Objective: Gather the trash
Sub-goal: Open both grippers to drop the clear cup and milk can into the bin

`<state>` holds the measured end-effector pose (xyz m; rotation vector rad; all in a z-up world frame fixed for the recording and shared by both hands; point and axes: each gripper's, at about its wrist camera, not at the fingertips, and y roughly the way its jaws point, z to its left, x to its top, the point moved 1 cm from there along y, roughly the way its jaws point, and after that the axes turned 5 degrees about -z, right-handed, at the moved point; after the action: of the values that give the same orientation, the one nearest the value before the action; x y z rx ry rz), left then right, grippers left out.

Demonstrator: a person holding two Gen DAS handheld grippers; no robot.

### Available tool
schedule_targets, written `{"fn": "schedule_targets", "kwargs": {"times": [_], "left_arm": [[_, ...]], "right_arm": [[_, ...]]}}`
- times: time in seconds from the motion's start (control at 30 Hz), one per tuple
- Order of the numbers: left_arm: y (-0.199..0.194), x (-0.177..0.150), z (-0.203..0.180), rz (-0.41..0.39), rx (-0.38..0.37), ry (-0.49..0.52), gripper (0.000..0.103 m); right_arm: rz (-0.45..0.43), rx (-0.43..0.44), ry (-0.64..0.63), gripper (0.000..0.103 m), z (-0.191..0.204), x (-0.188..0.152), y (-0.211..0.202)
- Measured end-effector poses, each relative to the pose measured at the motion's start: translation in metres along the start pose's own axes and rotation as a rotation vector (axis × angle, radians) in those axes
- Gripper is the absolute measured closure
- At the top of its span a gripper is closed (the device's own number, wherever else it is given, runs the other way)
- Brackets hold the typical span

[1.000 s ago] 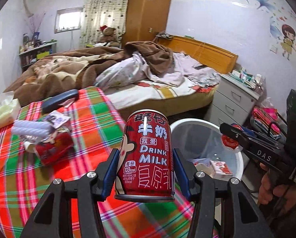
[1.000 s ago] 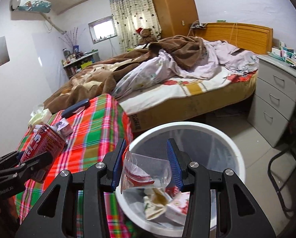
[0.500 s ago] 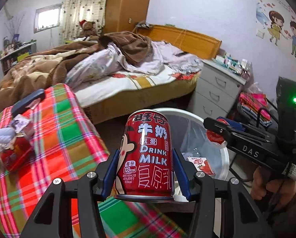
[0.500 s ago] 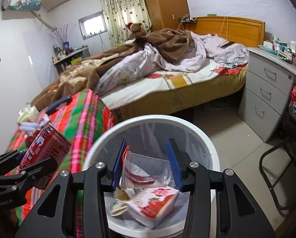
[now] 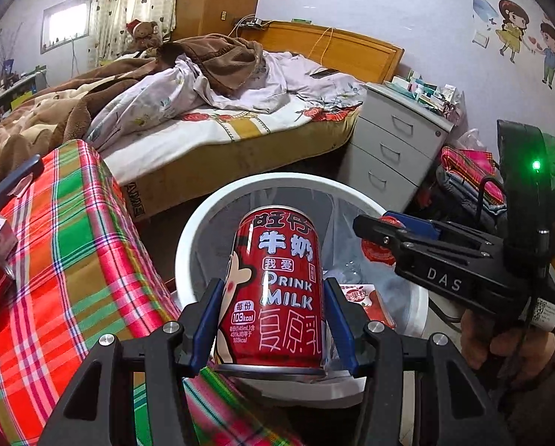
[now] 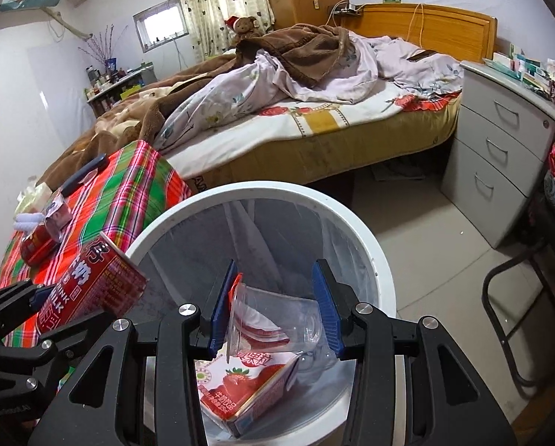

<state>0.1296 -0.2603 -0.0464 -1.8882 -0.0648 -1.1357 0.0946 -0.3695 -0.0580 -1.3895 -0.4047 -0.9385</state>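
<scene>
Two tools hang over the white bin [image 6: 374, 256] beside the plaid-covered table [image 5: 73, 260]. The left tool [image 5: 273, 319] clamps an upright red milk can [image 5: 277, 290] between its blue pads, above the bin's near rim. The right tool [image 6: 273, 310] grips a clear plastic cup [image 6: 277, 316] lying sideways. Only the right view shows the strawberry carton [image 6: 247, 390] directly beneath the cup; only the left shows the hand [image 5: 500, 342] holding the right tool.

A bin [image 6: 374, 256] stands on the floor [image 6: 437, 238] between the bench [image 5: 73, 260] to its left and a drawer chest [image 6: 500, 148] to its right, the bed [image 6: 314, 119] behind. A carton [image 6: 247, 390] lies in the bin. Over its rim hang a can [image 5: 277, 290] and, further right, a cup [image 6: 277, 319].
</scene>
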Motion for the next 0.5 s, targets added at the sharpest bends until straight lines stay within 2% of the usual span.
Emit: {"fn": "schedule_targets", "kwargs": {"times": [0.1, 0.17, 0.5], "left_arm": [[-0.001, 0.001, -0.001, -0.011, -0.005, 0.000, 0.049], [-0.003, 0.001, -0.001, -0.019, -0.007, 0.001, 0.041], [-0.017, 0.000, 0.006, -0.044, 0.007, -0.015, 0.039]], "right_arm": [[0.006, 0.010, -0.006, 0.055, 0.001, 0.000, -0.001], [0.005, 0.011, -0.008, 0.043, 0.001, -0.001, -0.002], [-0.021, 0.005, 0.018, 0.042, 0.002, 0.001, -0.007]]}}
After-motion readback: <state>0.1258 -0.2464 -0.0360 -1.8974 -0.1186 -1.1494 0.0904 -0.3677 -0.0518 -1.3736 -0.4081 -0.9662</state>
